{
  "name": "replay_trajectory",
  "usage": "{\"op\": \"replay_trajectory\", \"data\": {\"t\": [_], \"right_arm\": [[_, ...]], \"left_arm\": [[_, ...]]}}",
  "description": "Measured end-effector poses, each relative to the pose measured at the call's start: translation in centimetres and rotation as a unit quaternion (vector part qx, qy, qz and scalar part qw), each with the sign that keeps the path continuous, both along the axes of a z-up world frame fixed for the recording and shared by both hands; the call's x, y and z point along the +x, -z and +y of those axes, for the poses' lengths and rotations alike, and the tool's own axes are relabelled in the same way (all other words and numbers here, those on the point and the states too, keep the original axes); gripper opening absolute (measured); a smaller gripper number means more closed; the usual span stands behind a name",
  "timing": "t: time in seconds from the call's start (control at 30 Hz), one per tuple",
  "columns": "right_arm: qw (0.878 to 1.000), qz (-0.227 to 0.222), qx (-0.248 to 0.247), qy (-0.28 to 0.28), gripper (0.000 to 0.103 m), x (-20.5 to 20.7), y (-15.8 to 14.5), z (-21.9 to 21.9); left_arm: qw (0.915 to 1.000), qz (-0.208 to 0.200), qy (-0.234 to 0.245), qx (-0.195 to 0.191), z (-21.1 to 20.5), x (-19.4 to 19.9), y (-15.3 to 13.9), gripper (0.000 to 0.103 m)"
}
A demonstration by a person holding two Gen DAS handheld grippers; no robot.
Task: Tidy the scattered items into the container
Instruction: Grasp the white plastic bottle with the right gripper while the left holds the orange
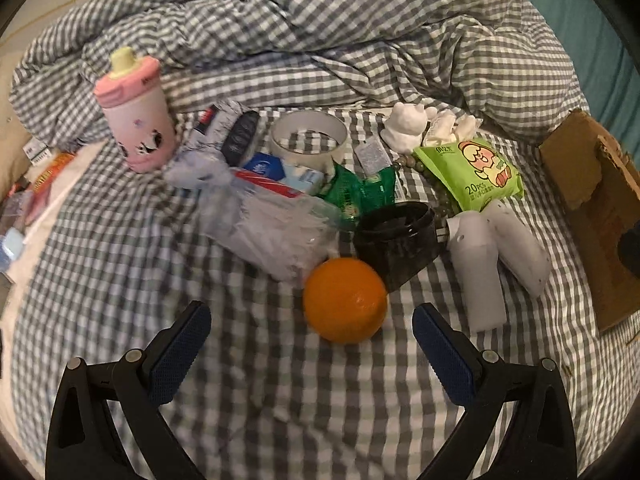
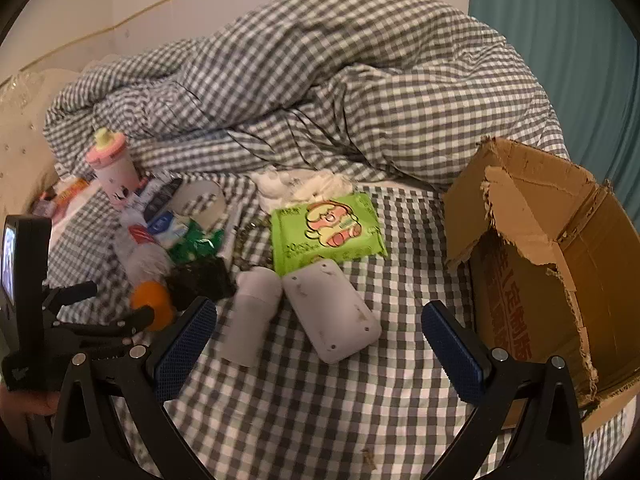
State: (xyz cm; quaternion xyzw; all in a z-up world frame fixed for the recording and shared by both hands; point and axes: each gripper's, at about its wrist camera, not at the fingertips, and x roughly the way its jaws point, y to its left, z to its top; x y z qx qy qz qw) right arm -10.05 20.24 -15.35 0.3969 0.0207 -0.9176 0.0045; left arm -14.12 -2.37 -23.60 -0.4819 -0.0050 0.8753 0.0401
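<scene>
Round orange (image 1: 345, 300), torn cardboard box (image 2: 560, 264)

Bed: grey-and-white checked sheet (image 2: 320, 400), rumpled matching duvet (image 2: 320, 80) behind
Headboard: cream, tufted (image 2: 24, 128), left
Wall: white panel (image 2: 240, 0), gold trim
Curtain: teal (image 2: 560, 40), right

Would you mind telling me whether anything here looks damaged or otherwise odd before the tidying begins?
Yes: the cardboard box on the right of the bed is damaged, with its near flap and rim torn ragged, though it stands open. The pink bottle leans tilted against the rumpled checked duvet. Nothing appears spilled.
</scene>
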Motion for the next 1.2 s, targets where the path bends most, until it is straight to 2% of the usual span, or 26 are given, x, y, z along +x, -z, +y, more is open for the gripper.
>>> {"op": "replay_trajectory", "data": {"t": [0.07, 0.13, 0.37, 0.47, 0.5, 0.73, 1.03, 1.2], "right_arm": [[1.0, -0.004, 0.003, 0.002, 0.103, -0.2, 0.5, 0.4], [1.0, -0.006, 0.003, 0.003, 0.103, -0.3, 0.9, 0.7], [1.0, -0.02, -0.006, -0.002, 0.103, -0.4, 2.3, 0.9], [1.0, -0.024, -0.007, -0.007, 0.103, -0.3, 2.6, 0.5], [1.0, -0.025, -0.008, -0.008, 0.103, -0.3, 2.7, 0.5], [0.999, -0.037, -0.026, -0.027, 0.103, -0.7, 3.7, -1.1], [0.996, -0.063, -0.022, -0.052, 0.102, -3.1, 5.8, -4.0], [0.995, -0.082, -0.018, -0.056, 0.093, -4.3, 7.4, -5.0]], "left_arm": [[1.0, -0.003, -0.001, 0.009, 0.2, -0.5, 0.7, 0.101], [0.9999, -0.005, 0.0, 0.016, 0.4, -1.0, 1.3, 0.092], [0.9997, -0.02, -0.011, 0.013, 1.0, -2.2, 3.0, 0.078], [0.9991, -0.024, -0.012, 0.033, 1.1, -2.3, 3.7, 0.066], [0.9988, -0.028, -0.011, 0.038, 1.1, -2.4, 4.0, 0.054], [0.9985, -0.023, -0.01, 0.048, 0.6, -1.9, 3.4, 0.054], [0.9994, 0.015, -0.023, 0.022, -2.5, 0.5, 0.3, 0.054], [0.9986, 0.033, -0.039, 0.017, -4.8, 1.4, -1.8, 0.054]]}}
